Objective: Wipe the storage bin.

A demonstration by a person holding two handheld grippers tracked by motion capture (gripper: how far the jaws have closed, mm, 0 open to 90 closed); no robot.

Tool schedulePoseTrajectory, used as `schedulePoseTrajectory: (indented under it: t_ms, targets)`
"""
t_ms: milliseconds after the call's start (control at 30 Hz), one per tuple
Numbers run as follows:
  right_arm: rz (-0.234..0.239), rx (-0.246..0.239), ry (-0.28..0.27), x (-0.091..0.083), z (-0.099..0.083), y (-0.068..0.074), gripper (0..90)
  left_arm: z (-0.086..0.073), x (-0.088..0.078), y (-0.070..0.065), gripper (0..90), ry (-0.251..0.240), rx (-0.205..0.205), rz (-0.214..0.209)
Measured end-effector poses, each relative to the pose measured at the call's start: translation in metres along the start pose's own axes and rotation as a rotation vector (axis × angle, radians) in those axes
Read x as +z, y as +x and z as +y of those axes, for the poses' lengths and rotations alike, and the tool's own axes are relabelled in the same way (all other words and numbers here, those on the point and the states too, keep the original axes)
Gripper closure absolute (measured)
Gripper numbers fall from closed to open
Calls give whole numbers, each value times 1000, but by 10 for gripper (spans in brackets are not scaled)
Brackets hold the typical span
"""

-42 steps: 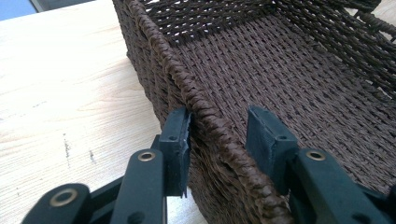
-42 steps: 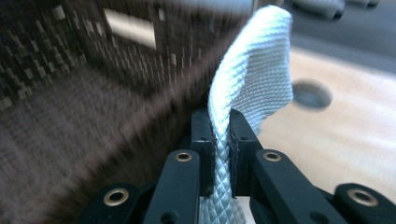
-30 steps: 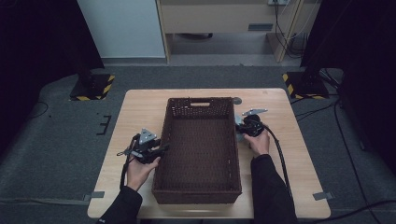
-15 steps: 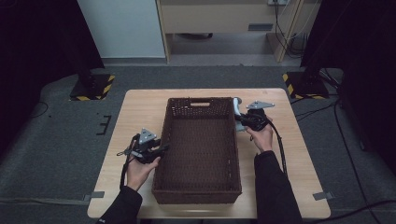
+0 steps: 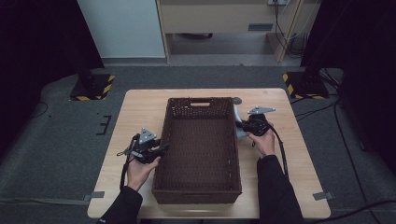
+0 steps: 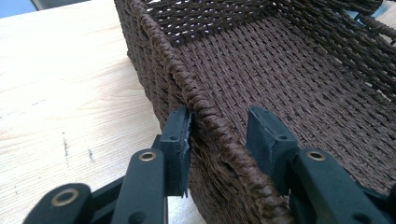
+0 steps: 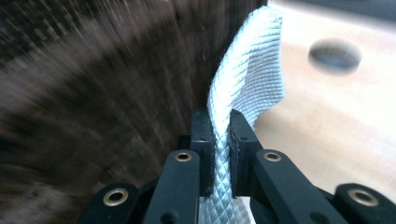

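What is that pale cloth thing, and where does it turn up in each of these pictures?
High view: the pale cloth hangs at the basket's right wall, pinched by the right gripper.
Left gripper view: I cannot make it out here.
Right gripper view: the cloth rises from between the shut jaws, centre frame.
Shared landmark: the brown woven basket.
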State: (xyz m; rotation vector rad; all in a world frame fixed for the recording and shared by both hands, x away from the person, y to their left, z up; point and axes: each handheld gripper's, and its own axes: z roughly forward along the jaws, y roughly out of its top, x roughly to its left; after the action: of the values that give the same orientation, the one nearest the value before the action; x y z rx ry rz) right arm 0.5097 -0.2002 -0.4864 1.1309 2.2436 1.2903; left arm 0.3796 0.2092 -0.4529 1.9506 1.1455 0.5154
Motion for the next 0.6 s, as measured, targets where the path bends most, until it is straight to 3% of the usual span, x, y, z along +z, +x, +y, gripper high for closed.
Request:
schedulePoseTrajectory:
  t_ms: [67,133,267,433,500,600]
  targets:
    - [20,-15,-51,-11,9,2,840,0,0,0,591,-1,-2,1]
    - [31,-32,-54,-15,13,5,840,0,0,0,591,-1,-2,2]
    - [19,-47,-3,-10,7,5,840,0,1,0,592,-2,-4,1]
    - [6,-28,124,8,-17,1,839,1,2,1,595,-2,-4,2]
    - [12,-24,149,14,-25,1,839,1,2,1,595,-4,-6,1]
    - [14,-12,144,11,-27,2,839,1,3,1,595,-6,-8,-1]
